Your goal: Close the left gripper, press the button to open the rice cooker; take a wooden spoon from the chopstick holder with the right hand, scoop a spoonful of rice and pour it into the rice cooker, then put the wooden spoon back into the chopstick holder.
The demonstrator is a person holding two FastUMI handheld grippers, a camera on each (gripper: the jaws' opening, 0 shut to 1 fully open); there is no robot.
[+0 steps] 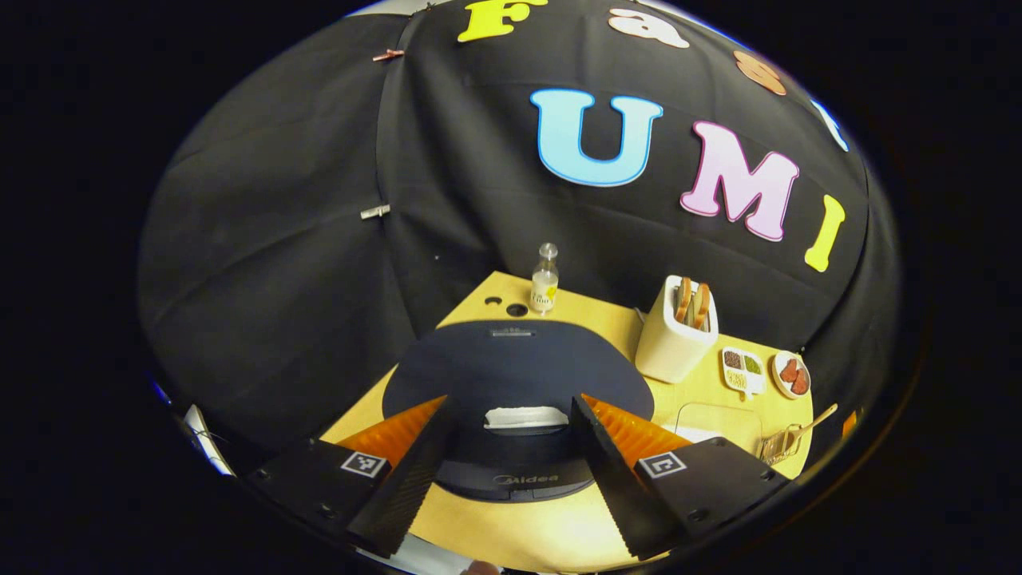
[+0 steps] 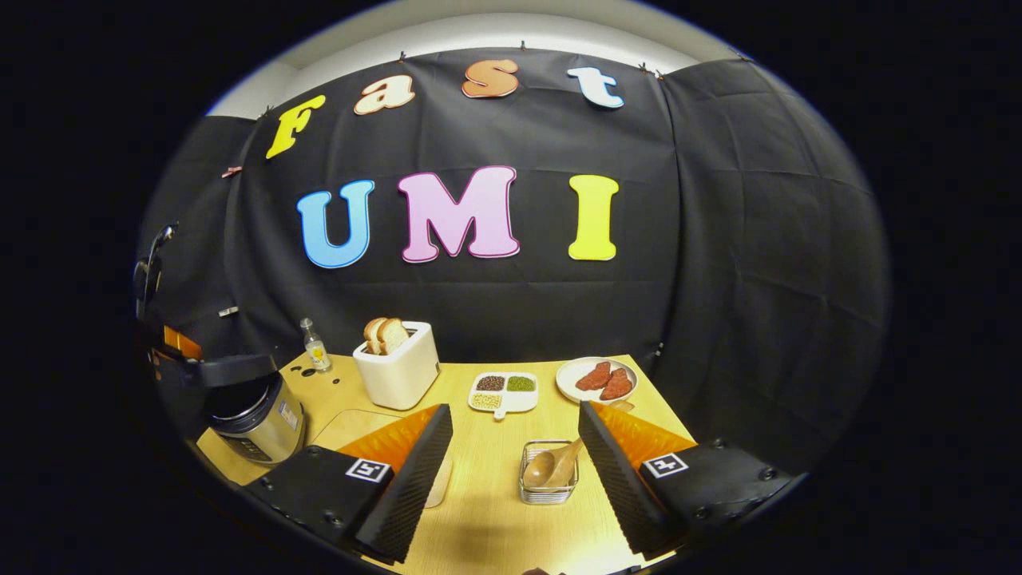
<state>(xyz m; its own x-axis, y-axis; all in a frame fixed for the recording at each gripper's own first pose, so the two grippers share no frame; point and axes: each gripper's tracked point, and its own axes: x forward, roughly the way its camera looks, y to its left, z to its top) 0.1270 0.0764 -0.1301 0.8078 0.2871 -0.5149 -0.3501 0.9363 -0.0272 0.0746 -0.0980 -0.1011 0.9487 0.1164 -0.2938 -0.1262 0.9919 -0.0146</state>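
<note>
The rice cooker (image 1: 511, 367) sits right below my left gripper (image 1: 511, 399), its dark lid facing up and a pale button strip (image 1: 527, 417) at the lid's front edge. The left jaws stand wide apart over it, touching nothing. In the right gripper view the cooker (image 2: 259, 415) stands at the table's left edge with a steel body; whether the lid is fully down I cannot tell. A wire chopstick holder (image 2: 549, 473) with wooden spoons (image 2: 551, 467) lies between the fingers of my open right gripper (image 2: 515, 407). A pale rim (image 2: 439, 483) peeks out beside one finger.
On the wooden table (image 2: 495, 519), a white toaster (image 2: 399, 367) with bread stands at the back, with a small bottle (image 2: 316, 345) to its left. A divided dish of beans (image 2: 503, 391) and a plate of meat slices (image 2: 597, 378) sit behind the holder.
</note>
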